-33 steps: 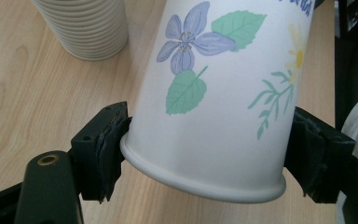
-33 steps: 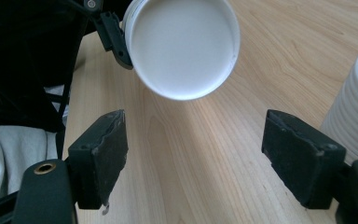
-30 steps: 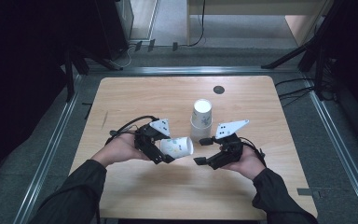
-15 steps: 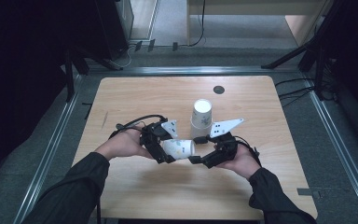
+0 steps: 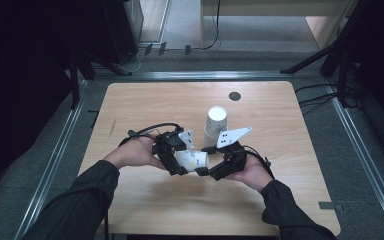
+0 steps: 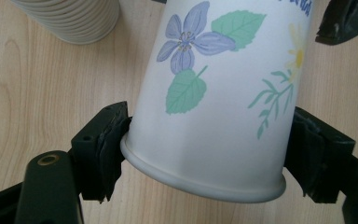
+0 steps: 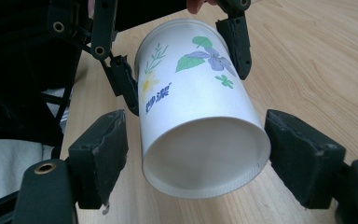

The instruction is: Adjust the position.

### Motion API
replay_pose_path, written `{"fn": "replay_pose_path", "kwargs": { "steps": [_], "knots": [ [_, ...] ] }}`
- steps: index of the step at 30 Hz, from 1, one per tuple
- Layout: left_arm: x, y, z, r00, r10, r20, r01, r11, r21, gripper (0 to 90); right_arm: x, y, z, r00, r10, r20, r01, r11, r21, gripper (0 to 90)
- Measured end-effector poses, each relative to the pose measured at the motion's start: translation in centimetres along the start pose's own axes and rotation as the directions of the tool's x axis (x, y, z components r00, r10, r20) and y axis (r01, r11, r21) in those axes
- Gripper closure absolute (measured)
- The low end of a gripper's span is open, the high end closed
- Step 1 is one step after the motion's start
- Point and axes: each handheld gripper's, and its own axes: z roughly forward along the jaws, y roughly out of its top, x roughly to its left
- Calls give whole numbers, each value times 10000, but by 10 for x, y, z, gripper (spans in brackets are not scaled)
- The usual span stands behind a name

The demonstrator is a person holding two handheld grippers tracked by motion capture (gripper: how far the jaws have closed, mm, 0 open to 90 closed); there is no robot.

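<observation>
A white paper cup [image 5: 194, 160] with a flower print lies sideways above the wooden table [image 5: 290, 120], between both hands. My left gripper [image 5: 180, 162] is shut on it just behind the rolled rim [image 6: 200, 184], a pad pressing each side. The cup's base [image 7: 205, 154] points at my right gripper [image 5: 209, 169], which is open. Its jaws stand either side of the base, with a visible gap on the left side in the right gripper view. A stack of nested paper cups [image 5: 216, 122] stands upright behind the hands.
A small dark round hole [image 5: 235, 96] sits in the table near its far edge. Black cables trail from both grippers. Metal rails run along the table's left and right sides. The stack's ribbed rims [image 6: 74, 18] lie close beyond the held cup.
My right gripper has edged left, and its jaws now flank the cup's base. The left gripper and the cup have hardly moved.
</observation>
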Motion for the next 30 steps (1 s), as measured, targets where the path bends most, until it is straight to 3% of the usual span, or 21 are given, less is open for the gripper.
{"fn": "replay_pose_path", "kwargs": {
  "steps": [9, 18, 30],
  "knots": [
    [-1, 5, 3, 9999, 142, -8, -142, 9997, 203, 217, 0, 1, 3, 10000, -35, 58, 34, 10000, 80, 250],
    [-2, 6, 3, 9999, 149, 5, -149, 9998, 108, 217, 0, 1, 5, 10000, -11, 4, 11, 9998, 223, 316],
    [-3, 4, 2, 9999, 44, 132, -42, 9999, -108, 204, 1, 2, 5, 10000, 5, -84, -2, 9996, 289, 334]
  ]
}}
